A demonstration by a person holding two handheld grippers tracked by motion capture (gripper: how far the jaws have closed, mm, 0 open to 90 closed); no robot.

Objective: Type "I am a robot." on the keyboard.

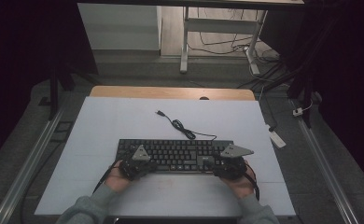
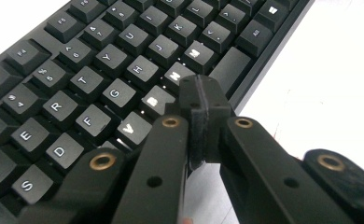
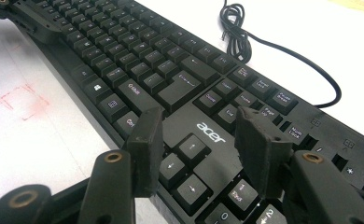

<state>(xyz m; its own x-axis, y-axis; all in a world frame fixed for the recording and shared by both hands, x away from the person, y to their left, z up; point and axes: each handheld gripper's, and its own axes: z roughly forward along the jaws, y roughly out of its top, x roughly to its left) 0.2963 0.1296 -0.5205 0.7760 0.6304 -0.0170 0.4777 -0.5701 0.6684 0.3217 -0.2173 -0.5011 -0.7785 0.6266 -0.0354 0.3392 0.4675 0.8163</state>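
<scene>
On the wide counter (image 1: 101,140), covered with a pale white sheet, a long black plastic keyboard (image 1: 180,151) with white-lettered keys is seen lying flat near the person's edge, its long side set across the high view. From its far edge a thin black cable (image 1: 182,128) is run out over the sheet, gathered into a small coil and ended in a loose plug lying on the white surface; in the right gripper view the same cable (image 3: 245,39) is seen just beyond the keyboard (image 3: 171,74). Both grey-sleeved forearms are brought in from the near edge, and each hand is wrapped around a black gripper topped by a grey three-cornered plate. The left claw (image 1: 136,161) is held over the left half of the keyboard; in the left gripper view its jaws are pressed together with nothing between them, the tips (image 2: 199,100) poised just over the bottom letter row beside the space bar of the keyboard (image 2: 87,70). The right claw (image 1: 229,161) is held over the right part of the keyboard; in the right gripper view its jaws are spread well apart (image 3: 199,135), standing either side of the arrow keys and the maker's logo, with nothing gripped. Faint red marks (image 3: 24,100) are seen on the sheet beside the keyboard's near edge.
</scene>
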